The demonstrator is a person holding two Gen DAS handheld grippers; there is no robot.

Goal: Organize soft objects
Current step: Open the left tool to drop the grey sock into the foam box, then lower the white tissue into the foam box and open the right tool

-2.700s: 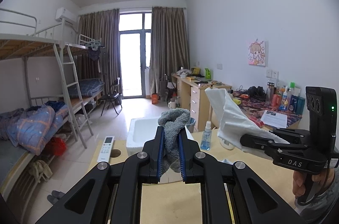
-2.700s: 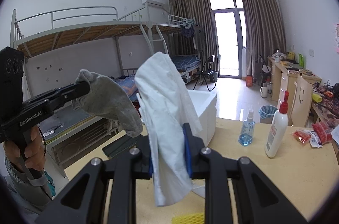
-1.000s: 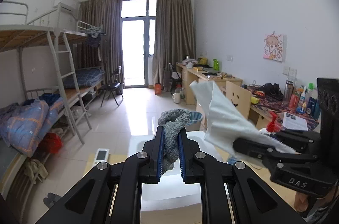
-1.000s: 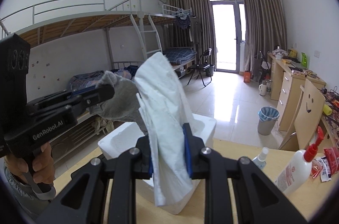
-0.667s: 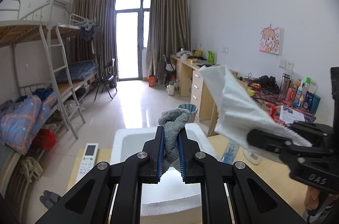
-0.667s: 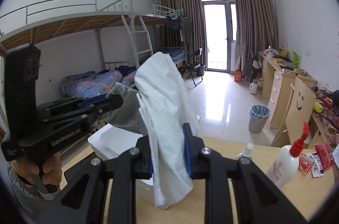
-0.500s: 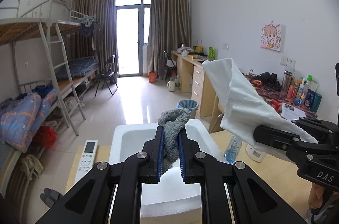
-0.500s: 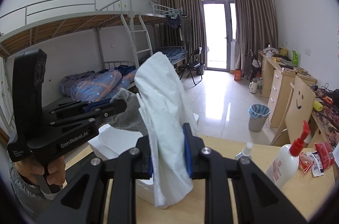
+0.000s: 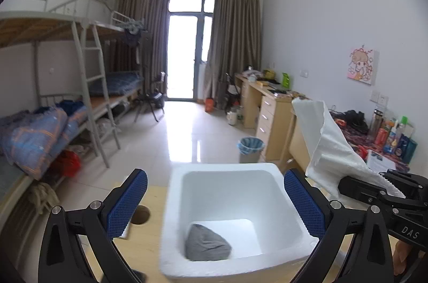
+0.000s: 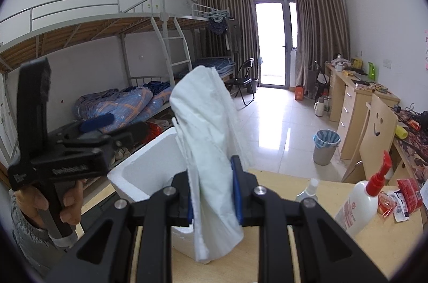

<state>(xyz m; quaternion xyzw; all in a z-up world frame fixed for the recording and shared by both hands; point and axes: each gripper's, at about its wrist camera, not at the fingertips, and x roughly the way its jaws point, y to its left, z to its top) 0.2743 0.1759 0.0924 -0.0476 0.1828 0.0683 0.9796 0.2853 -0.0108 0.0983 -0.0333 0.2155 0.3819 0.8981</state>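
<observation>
A grey cloth [image 9: 207, 247] lies crumpled on the floor of the white foam box [image 9: 174, 202] on the wooden table. My left gripper [image 9: 215, 198] is open and empty, its blue pads spread wide above the box. My right gripper [image 10: 214, 192] is shut on a white cloth [image 10: 208, 138] and holds it up beside the box's right side; the white cloth also shows in the left wrist view [image 9: 326, 149]. The foam box [image 10: 149, 162] appears behind the white cloth in the right wrist view, with the left gripper [image 10: 117, 130] above it.
A white pump bottle [image 10: 358, 205], a small spray bottle [image 10: 307, 190] and red snack packets [image 10: 401, 194] stand on the table [image 10: 374, 248] to the right. A round cable hole [image 9: 140, 214] is left of the box. Bunk beds, desks and a bin stand beyond.
My left gripper has opened and let go of the grey cloth, which dropped into the foam box. The right gripper still holds the white cloth.
</observation>
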